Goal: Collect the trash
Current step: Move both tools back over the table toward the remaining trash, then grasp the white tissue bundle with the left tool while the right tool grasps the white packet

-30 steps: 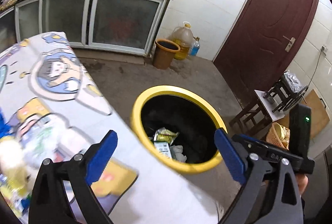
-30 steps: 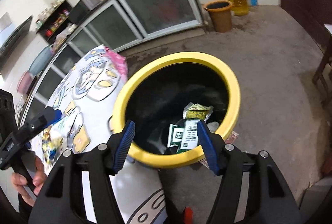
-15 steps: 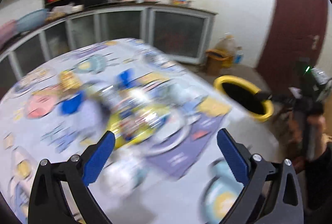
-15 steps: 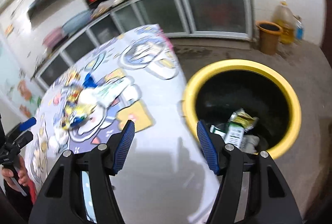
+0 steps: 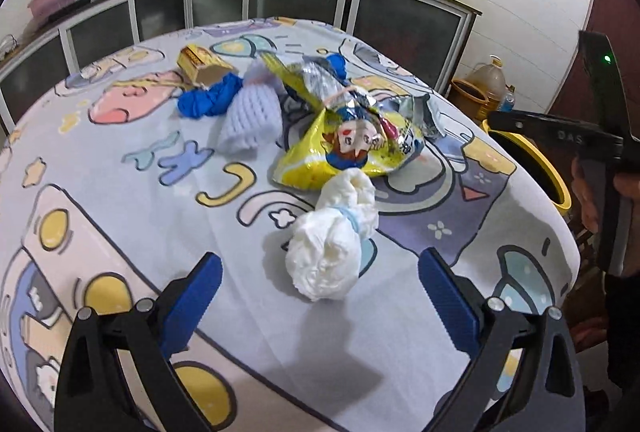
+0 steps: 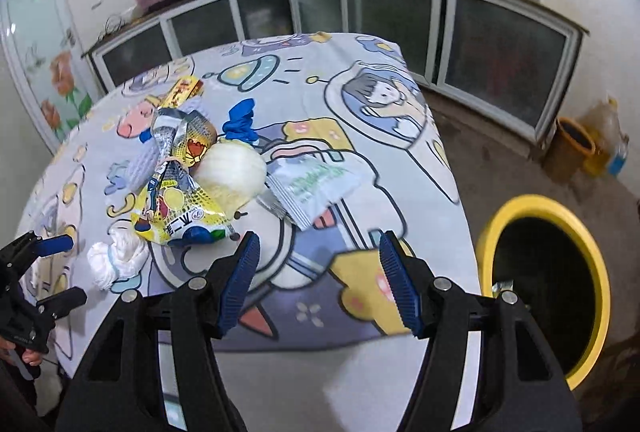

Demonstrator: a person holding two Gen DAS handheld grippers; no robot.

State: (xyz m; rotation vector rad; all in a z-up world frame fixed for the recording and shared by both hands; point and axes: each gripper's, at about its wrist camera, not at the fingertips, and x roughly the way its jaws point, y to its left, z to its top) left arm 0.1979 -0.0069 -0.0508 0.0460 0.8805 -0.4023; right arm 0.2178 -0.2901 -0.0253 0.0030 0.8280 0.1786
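Hovering over the bench (image 5: 120, 192) with both tools empty, I am between drops and about to choose the next piece of trash. My left tool (image 5: 320, 296) has its jaws spread wide with nothing between them, and it points at the white crumpled wad (image 5: 332, 244), which lies just in front of it, on the near side of the yellow snack bag (image 5: 344, 152). My right tool (image 6: 320, 276) is also spread and empty, hanging over bare cloth near the bench edge. The yellow-rimmed bin (image 6: 544, 284) stands on the floor beside the bench, at that right tool's side, well apart from the snack bag. Beyond the snack bag lie a blue glove (image 5: 208, 100), a pale foam net (image 5: 252, 116) and a small yellow carton (image 5: 200, 66); a white-green packet (image 6: 316, 184) lies beside it. I judge the next move to be lowering the left tool so its jaws straddle the wad, then closing on it before carrying it to the bin.
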